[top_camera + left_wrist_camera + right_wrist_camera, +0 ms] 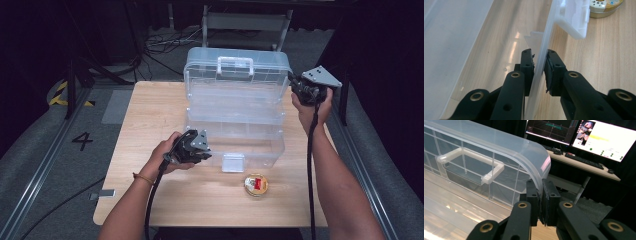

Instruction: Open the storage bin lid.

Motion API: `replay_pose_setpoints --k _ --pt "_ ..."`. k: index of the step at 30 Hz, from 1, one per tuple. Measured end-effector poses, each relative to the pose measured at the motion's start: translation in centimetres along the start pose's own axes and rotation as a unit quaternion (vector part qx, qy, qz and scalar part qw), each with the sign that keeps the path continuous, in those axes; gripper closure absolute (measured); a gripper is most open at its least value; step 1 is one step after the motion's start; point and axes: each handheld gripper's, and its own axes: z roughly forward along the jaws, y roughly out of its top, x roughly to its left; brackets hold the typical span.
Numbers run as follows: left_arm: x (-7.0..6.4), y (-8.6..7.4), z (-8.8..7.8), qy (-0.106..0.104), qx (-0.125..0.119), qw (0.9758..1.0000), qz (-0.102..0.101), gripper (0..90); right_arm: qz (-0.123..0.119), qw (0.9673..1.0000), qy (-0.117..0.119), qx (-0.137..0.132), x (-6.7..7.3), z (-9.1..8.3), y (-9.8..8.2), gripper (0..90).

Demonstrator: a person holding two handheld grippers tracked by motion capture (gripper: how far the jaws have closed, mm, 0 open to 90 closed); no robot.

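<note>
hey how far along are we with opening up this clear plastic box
Done: the lid of the clear box stands raised, and the front latch hangs free. In hand: the right gripper is shut on the lid's edge, while the left gripper pinches the box's front wall. Left, probably: putting the small round tin, which lies on the table in front, inside.

box (235, 100): clear plastic | tin (256, 185): gold, red label | table (150, 130): light wood grain | tools: black
</note>
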Motion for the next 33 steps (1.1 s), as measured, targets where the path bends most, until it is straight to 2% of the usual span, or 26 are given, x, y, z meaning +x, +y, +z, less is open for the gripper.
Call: replay_pose_setpoints --k 9,21,33 --pt "0.2 -0.1 0.1 -0.009 -0.009 0.9999 0.001 79.4 0.006 0.9999 0.009 0.007 -0.5 0.7 0.2 85.7" --pt "0.3 -0.1 0.0 -0.007 -0.004 0.9999 0.014 79.9 0.012 0.9997 0.013 0.019 -1.1 2.2 0.7 85.9" --pt "0.5 -0.4 0.1 -0.014 -0.011 0.9998 0.004 79.9 0.024 0.9991 0.015 0.031 -1.7 3.9 0.9 85.8"
